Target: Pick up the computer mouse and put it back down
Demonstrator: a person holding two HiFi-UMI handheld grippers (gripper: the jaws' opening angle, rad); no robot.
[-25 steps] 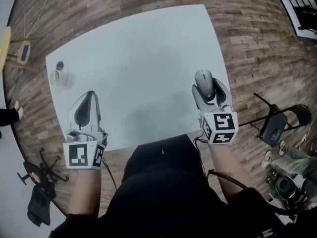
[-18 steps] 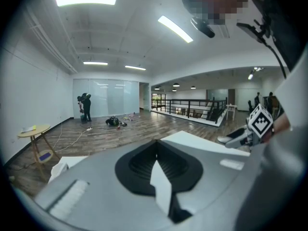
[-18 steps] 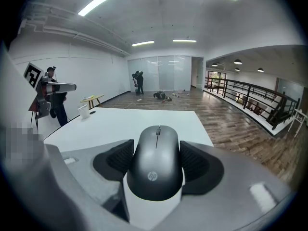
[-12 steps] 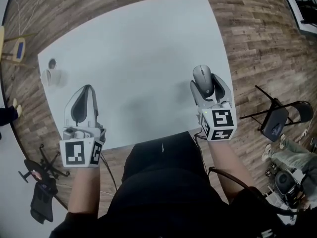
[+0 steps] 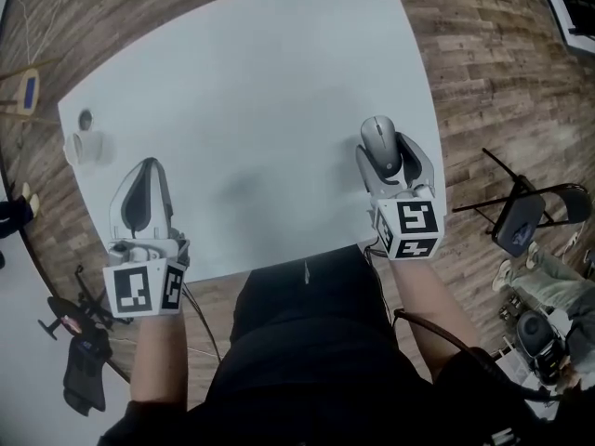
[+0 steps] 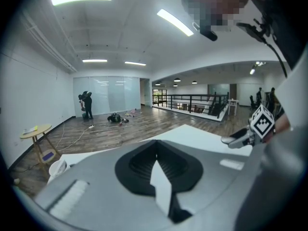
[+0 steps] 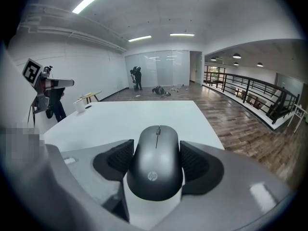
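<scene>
A dark grey computer mouse (image 7: 155, 165) sits between the black pads of my right gripper (image 5: 383, 152), which is shut on its two sides. In the head view the mouse (image 5: 378, 138) is over the right part of the white table (image 5: 260, 72), near the right edge. Whether its underside touches the tabletop I cannot tell. My left gripper (image 5: 140, 196) is over the table's near left part, and its pads meet with nothing between them. In the left gripper view the left gripper (image 6: 156, 163) shows its jaws closed together.
A white cup (image 5: 81, 147) and a small round lid (image 5: 85, 118) stand at the table's left corner. A black folding chair (image 5: 519, 226) is on the wood floor to the right. A black tripod-like stand (image 5: 79, 360) lies at the lower left.
My right gripper has sunk a little with the mouse still in its jaws. The left gripper has hardly moved, and the head view has shifted slightly.
</scene>
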